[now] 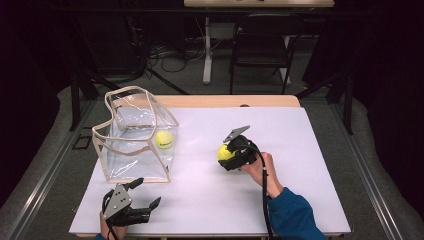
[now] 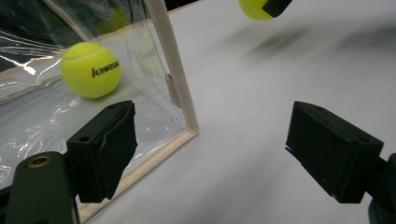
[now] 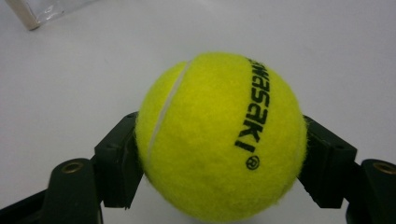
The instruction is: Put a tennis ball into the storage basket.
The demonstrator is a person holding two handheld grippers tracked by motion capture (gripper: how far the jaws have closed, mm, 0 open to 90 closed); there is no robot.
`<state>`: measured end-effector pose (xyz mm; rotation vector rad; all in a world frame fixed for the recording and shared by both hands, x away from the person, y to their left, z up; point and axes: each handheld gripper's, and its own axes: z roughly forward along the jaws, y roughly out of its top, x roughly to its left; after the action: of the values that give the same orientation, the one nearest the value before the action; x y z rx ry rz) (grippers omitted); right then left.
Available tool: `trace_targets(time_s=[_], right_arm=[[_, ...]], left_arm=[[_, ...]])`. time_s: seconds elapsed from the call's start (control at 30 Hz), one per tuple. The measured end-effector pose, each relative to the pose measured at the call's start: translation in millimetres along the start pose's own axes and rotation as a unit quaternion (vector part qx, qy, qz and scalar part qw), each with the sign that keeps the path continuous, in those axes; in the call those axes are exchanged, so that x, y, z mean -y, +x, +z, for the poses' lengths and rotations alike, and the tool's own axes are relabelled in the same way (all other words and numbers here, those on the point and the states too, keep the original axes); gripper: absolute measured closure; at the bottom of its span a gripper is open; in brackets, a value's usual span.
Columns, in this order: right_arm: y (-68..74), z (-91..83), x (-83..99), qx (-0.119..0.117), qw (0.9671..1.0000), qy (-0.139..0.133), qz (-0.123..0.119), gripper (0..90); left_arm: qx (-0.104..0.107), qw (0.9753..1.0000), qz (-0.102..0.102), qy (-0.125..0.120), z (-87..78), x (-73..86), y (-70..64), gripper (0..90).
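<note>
My right gripper (image 1: 226,154) is shut on a yellow tennis ball (image 3: 219,135), held just above the white tabletop near the middle of the table. The ball (image 1: 225,152) bulges between the two black jaws. A second tennis ball (image 1: 164,139) lies inside a clear plastic bag (image 1: 127,145) with beige trim at the left of the table; the same ball (image 2: 91,70) shows through the bag wall (image 2: 46,121) in the left gripper view. My left gripper (image 1: 145,194) stands open near the front left edge, just in front of the bag's near corner, with nothing between its jaws.
The white table surface (image 1: 280,130) spreads wide to the right and front. Behind the table stand a black chair (image 1: 262,42) and a white table leg (image 1: 206,47) among cables on the floor.
</note>
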<state>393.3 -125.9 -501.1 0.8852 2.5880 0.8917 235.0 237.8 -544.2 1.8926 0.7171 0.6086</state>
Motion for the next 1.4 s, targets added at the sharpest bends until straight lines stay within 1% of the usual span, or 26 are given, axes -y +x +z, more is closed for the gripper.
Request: trace_targets(time_s=[0.07, 0.23, 0.43, 0.6, 0.77, 1.03, 1.4], right_arm=[[-0.5, -2.9, -3.9, 0.000, 1.0000, -0.006, -0.002, 25.7], [-2.1, -5.6, -9.1, -0.001, 1.0000, -0.009, -0.002, 25.7], [-5.1, -9.9, -18.2, -0.006, 0.9998, -0.017, -0.001, 25.7], [-5.7, -11.4, -26.4, -0.009, 0.9998, -0.017, -0.008, 25.7], [-6.6, -10.8, -34.3, -0.011, 0.9997, -0.018, -0.010, 25.7], [-4.0, -7.6, -47.4, -0.017, 0.9996, -0.018, -0.016, 25.7], [0.6, -5.5, -62.2, -0.019, 0.9993, -0.017, -0.028, 25.8]], left_arm=[[0.000, 1.0000, -0.002, -0.001, 0.1, 0.0, -0.6, 16.1], [-0.001, 1.0000, -0.004, -0.001, 0.1, 0.3, 0.4, 16.1], [-0.001, 1.0000, -0.002, -0.002, -0.5, -0.2, -0.3, 16.1], [0.000, 1.0000, -0.002, -0.002, 0.4, -0.1, 0.3, 16.1], [-0.001, 1.0000, -0.002, -0.002, -0.3, -0.2, 0.1, 16.1], [0.001, 1.0000, -0.002, -0.003, 0.4, -0.2, 0.9, 16.1], [0.001, 1.0000, -0.003, -0.003, 0.6, -0.4, 0.7, 16.1]])
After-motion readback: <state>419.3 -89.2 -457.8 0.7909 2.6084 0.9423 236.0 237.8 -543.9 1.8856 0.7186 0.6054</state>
